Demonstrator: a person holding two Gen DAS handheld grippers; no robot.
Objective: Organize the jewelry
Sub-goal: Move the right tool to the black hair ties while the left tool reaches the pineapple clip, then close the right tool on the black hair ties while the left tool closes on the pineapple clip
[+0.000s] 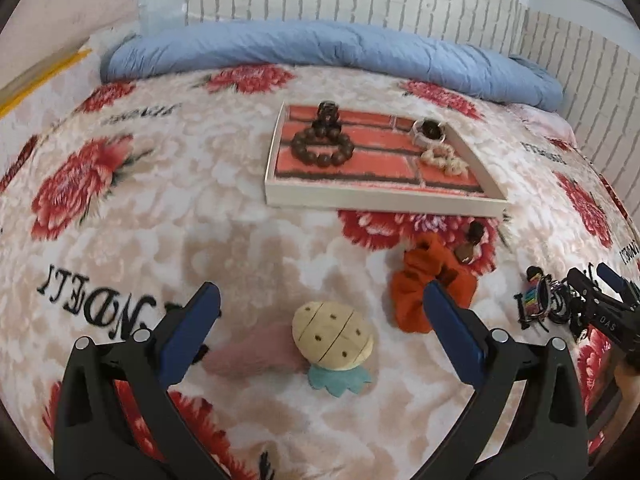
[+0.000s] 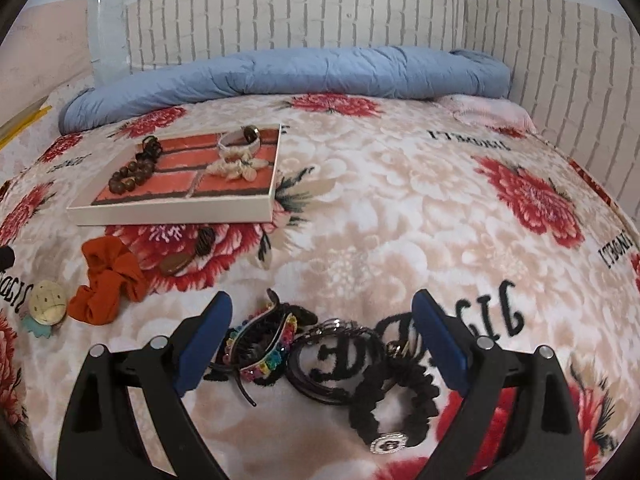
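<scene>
A shallow white tray [image 1: 380, 202] [image 2: 176, 213] with a red brick lining lies on the bed and holds a dark bead bracelet [image 1: 322, 147], a black clip, a white band and a shell bracelet [image 1: 443, 160]. My left gripper [image 1: 320, 296] is open above a cream strawberry hair tie [image 1: 332, 336]. An orange scrunchie [image 1: 424, 280] [image 2: 106, 284] lies by its right finger. My right gripper [image 2: 322, 308] is open over a rainbow hair clip [image 2: 264, 344], thin black bangles [image 2: 336, 364] and a black scrunchie [image 2: 396, 404].
Two brown pendants [image 2: 192, 252] lie in front of the tray. A rolled blue quilt [image 1: 320, 52] lies along the bed's far side below a white brick wall [image 2: 320, 12]. The floral blanket [image 2: 400, 208] spreads to the right of the tray.
</scene>
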